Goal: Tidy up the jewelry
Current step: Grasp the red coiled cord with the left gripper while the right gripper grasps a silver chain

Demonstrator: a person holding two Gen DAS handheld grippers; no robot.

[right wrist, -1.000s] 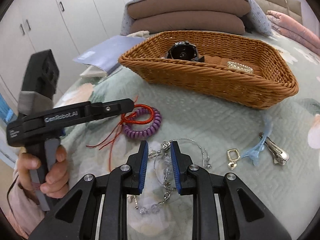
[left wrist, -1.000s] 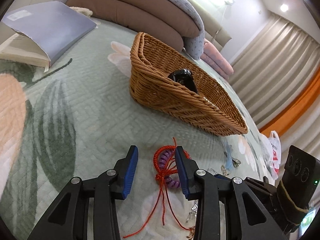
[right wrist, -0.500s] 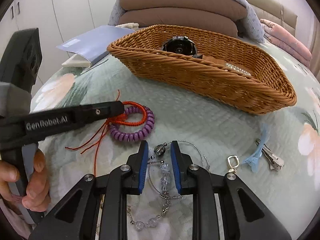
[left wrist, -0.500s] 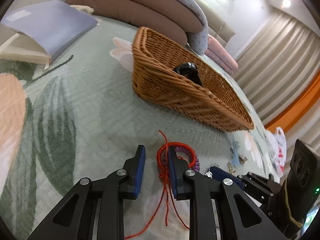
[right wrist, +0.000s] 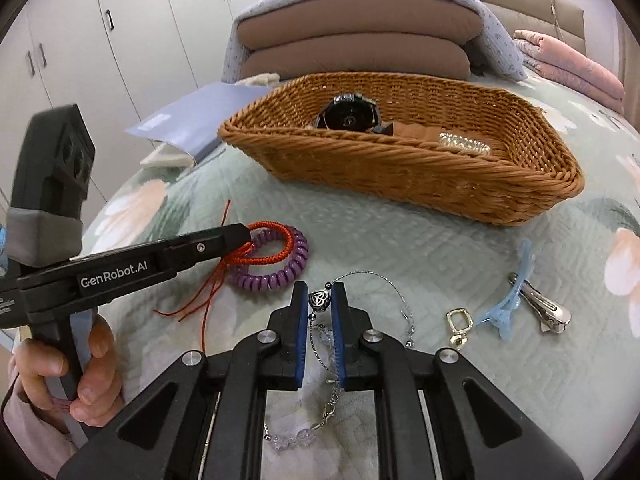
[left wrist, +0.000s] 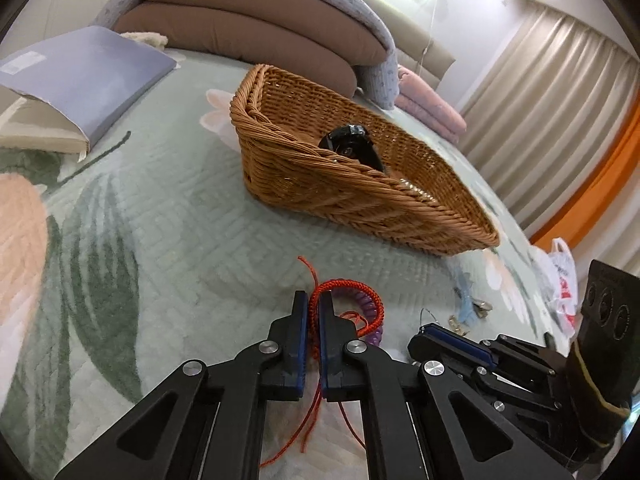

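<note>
as both tilt down, left gripper [left wrist: 314,304] pinching red cord bracelet [left wrist: 352,296], right gripper [right wrist: 319,296] clamping bead bracelet [right wrist: 320,300]

The watch [right wrist: 347,115] is half hidden by the basket [right wrist: 400,168] wall, the beaded bracelet's [right wrist: 320,332] length is covered by the fingers [right wrist: 300,336], and the small charm [right wrist: 457,325] cannot be identified.

Right claw [right wrist: 320,300] clamps silver bead bracelet [right wrist: 320,300] — left claw [right wrist: 240,234] pinches red cord bracelet [right wrist: 276,242] over purple coil [right wrist: 276,276]; wicker basket [right wrist: 420,172] beyond.

Both wrist cameras look down along their claws, close over the bedspread [left wrist: 160,216], sharing the basket [right wrist: 400,172].
</note>
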